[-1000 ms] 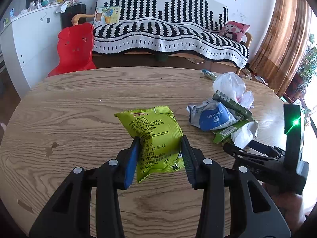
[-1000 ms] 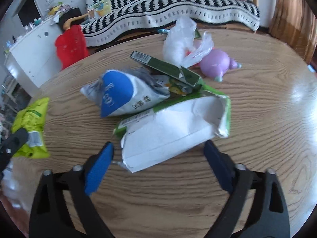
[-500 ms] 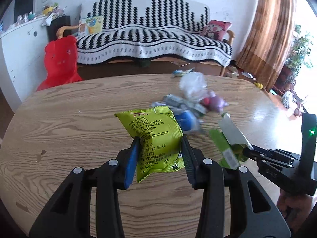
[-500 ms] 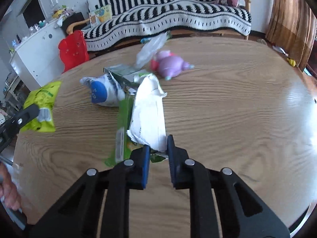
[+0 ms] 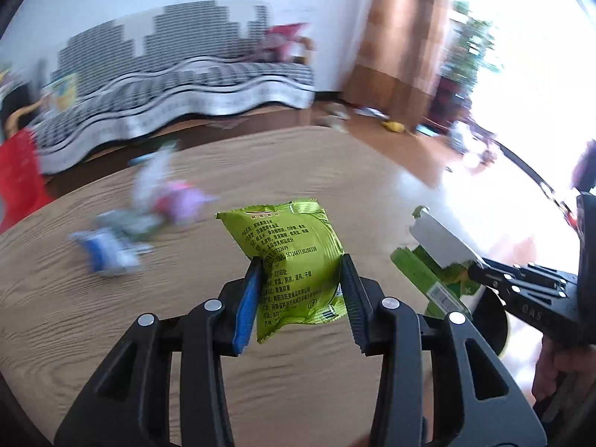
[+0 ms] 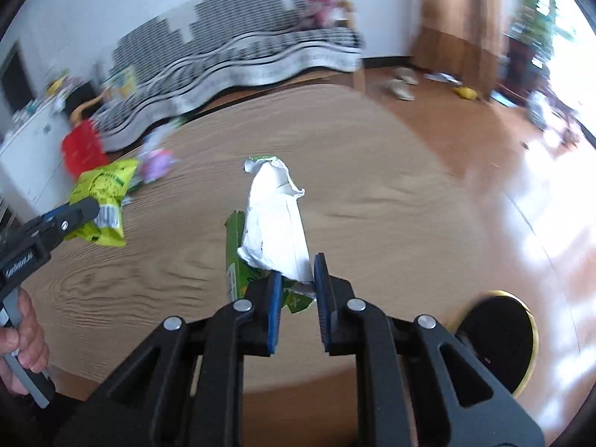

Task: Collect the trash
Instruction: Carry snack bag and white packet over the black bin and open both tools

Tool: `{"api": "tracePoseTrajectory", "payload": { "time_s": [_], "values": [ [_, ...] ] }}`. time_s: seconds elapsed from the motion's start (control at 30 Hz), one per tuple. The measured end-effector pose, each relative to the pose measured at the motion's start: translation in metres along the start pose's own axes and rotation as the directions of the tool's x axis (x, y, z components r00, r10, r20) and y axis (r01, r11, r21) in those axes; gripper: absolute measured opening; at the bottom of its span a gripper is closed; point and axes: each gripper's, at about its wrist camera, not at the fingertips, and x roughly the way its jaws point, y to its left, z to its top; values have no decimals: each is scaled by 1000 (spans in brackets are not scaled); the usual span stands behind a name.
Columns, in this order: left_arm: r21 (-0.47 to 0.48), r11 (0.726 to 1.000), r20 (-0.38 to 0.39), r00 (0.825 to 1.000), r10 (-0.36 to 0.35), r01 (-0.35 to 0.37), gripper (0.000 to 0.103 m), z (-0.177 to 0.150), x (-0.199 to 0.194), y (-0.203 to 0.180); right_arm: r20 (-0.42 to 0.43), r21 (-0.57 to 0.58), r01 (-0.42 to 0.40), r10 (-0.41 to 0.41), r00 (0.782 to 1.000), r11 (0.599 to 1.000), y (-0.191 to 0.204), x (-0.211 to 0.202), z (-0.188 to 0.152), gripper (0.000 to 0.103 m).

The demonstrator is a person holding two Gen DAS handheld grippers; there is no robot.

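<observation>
Black hand-held gripper (image 5: 300, 290) tilts downward, clamping green packet (image 5: 290, 260).

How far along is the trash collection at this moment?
Midway: the left gripper holds the green snack bag, the right gripper the torn green-and-white wrapper. Left on the table: a blurred litter pile. Whether anything is binned cannot be told.

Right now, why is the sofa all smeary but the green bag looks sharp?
Left wrist view: the green bag rides in the left tool, steady before its camera, so it stays sharp, while the sofa and table litter streak with motion blur; the window side glares white. Right wrist view: same blur, sharp torn wrapper in the right tool, glare on the floor.
</observation>
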Motion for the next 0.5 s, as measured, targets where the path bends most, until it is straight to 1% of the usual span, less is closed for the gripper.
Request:
{"api": "tracePoseTrajectory", "payload": {
  "time_s": [0.07, 0.13, 0.17, 0.2, 0.27, 0.3, 0.37, 0.4, 0.5],
  "values": [
    [48, 997, -8, 998, -55, 55, 41, -1, 10, -41, 2, 52, 41, -41, 999, 998, -40, -10, -9, 17],
    [106, 986, -29, 992, -124, 126, 41, -5, 22, -91, -3, 112, 88, -88, 996, 990, -87, -22, -21, 17],
    [126, 981, -38, 989, -146, 150, 41, -8, 25, -106, -5, 131, 103, -104, 995, 986, -103, -25, -25, 17],
    [156, 970, -55, 982, -181, 188, 41, -13, 31, -132, -12, 159, 124, -124, 992, 979, -126, -30, -32, 17],
    [199, 950, -82, 970, -230, 242, 41, -22, 39, -169, -25, 197, 158, -156, 987, 968, -158, -35, -45, 17],
    [227, 934, -99, 961, -258, 275, 41, -29, 44, -192, -38, 219, 179, -175, 984, 959, -177, -38, -52, 17],
    [264, 911, -126, 948, -293, 316, 41, -41, 52, -224, -62, 248, 204, -194, 979, 947, -204, -41, -65, 17],
    [286, 895, -145, 938, -315, 344, 41, -49, 57, -242, -84, 260, 220, -205, 975, 940, -217, -40, -73, 17],
    [331, 857, -181, 918, -352, 394, 41, -66, 67, -282, -163, 291, 260, -220, 962, 921, -250, -34, -90, 17]
  ]
}}
